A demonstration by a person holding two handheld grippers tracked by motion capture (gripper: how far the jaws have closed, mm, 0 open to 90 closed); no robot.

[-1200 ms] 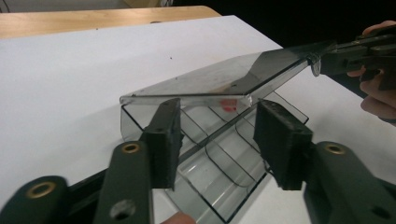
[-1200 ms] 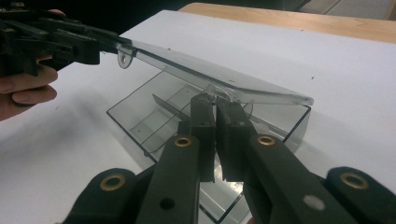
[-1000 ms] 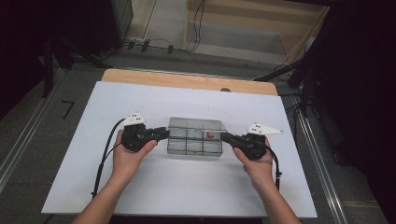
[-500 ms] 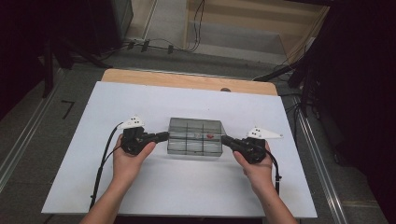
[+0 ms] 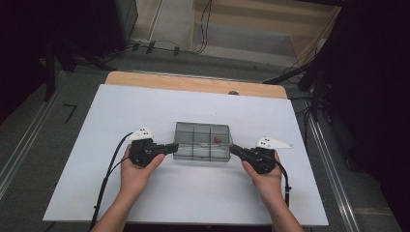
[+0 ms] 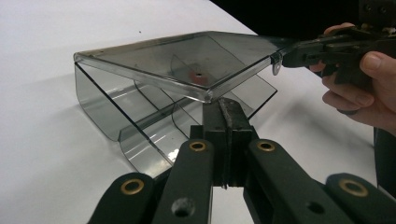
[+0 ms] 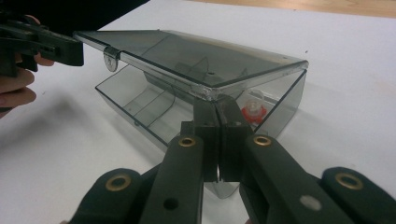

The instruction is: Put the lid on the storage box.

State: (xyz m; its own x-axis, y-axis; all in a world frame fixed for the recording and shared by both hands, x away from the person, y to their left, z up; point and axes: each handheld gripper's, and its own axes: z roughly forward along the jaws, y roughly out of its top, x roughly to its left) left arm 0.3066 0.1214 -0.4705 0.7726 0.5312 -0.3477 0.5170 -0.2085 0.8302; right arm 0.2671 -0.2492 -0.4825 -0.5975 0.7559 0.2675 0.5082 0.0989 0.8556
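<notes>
My left gripper [image 5: 170,147] and right gripper [image 5: 235,150] each have jaws clamped on an end of the smoky clear plastic compartment box [image 5: 202,141], mid white tabletop [image 5: 96,145]. Risk: hinged lid [image 6: 177,60] gapes; uneven lift could tip out the small red part [image 7: 253,110].

Glossy smoky clear-plastic box [image 5: 202,141], matt white table sheet [image 5: 145,106], bare wood edge [image 5: 193,83] behind

This looks like a lab or recording room rather than a home. A bare white board [image 5: 145,111] lies on a wooden table [image 5: 193,83] ringed by dark surroundings. Loose cables [image 5: 159,46] trail over the grey floor [image 5: 38,125], beside what may be metal rails [image 5: 333,169].
</notes>
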